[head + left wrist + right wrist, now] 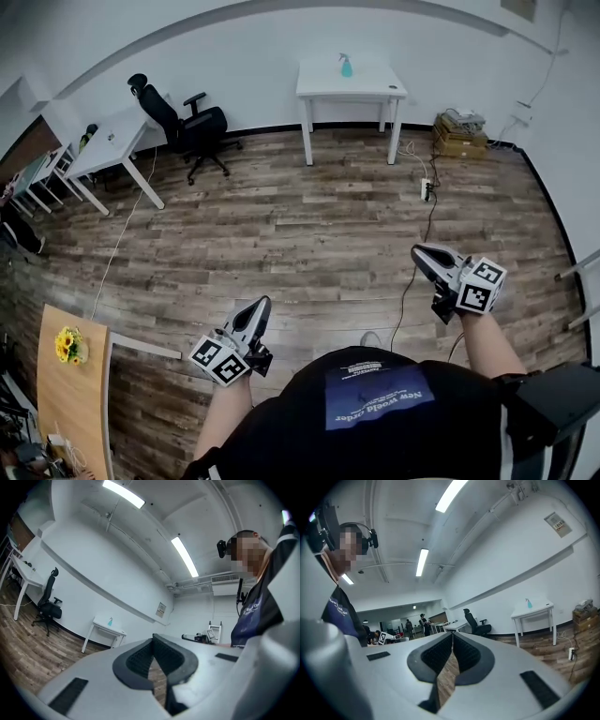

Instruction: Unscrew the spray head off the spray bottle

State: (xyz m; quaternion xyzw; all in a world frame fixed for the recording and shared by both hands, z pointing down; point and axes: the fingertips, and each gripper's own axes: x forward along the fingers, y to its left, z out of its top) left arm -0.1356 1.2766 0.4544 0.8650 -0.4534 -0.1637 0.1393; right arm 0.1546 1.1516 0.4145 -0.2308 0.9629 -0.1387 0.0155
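1. Containers. A small translucent blue-green spray bottle [346, 66] stood upright on a white rectangular four-legged table [375, 89]. Its white spray head was seated on the neck, and the fill level could not be made out. A stack of tan cardboard boxes [457, 133] sat on the floor by the wall to the right of that table, with a pale object on top and the contents hidden. A bunch of yellow flowers [67, 344] rested on a light wooden tabletop [66, 403] at lower left, but their vessel could not be told.
2. Surface and room. A brown wood-plank floor [281, 225] ran between white walls. A black wheeled office chair [187, 127] stood beside a white desk [117, 145] at left. A white power strip [427, 189] with its cable lay on the planks. Long ceiling strip lights [124, 493] showed overhead.
3. Grippers. The left gripper [260, 307] was clenched, with its ribbed black pads pressed together at the tips and nothing between them. The right gripper [419, 253] was likewise clenched and empty. Both were held low in front of the person's dark shirt [375, 403].
4. Relation. The spray bottle stood on the table against the far wall, well apart from both grippers. In the head view it lay ahead, between their two lines. It appeared left of the jaws in the left gripper view [110, 621] and right of the jaws in the right gripper view [528, 603].
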